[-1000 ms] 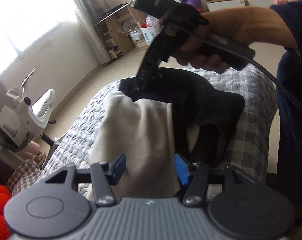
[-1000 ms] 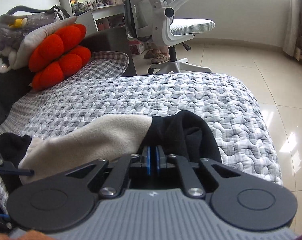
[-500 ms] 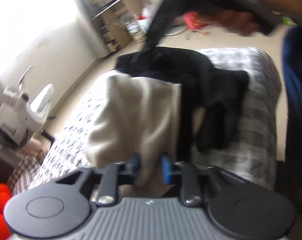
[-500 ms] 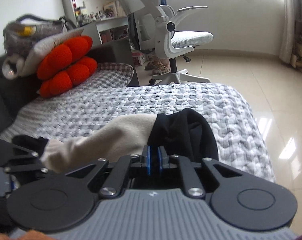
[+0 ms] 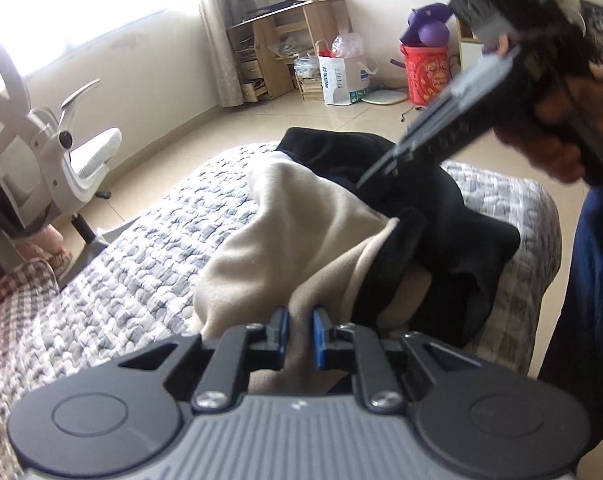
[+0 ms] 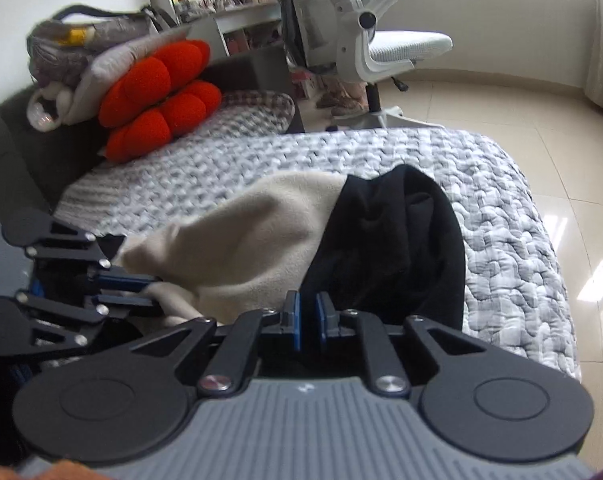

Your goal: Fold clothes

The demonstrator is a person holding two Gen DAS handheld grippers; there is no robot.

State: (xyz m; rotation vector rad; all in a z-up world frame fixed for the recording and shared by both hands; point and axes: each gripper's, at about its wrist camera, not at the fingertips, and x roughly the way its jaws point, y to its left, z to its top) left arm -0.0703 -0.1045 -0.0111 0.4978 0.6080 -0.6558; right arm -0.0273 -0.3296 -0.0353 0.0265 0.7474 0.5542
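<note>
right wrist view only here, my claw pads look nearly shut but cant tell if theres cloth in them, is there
Observer: Yes. In the left wrist view the right claw has its tips pinched into the black part of the beige-and-black garment, at its far end.
Operator: ok and the left claw, how much has it got
Observer: The left claw is shut on a narrow fold of the beige cloth, between its blue pads.
Operator: anything hanging off the bed behind me
Observer: A black flap lies bunched on the quilted bed cover near the person's side. Cover shows beyond it, so it is not over the edge.
</note>
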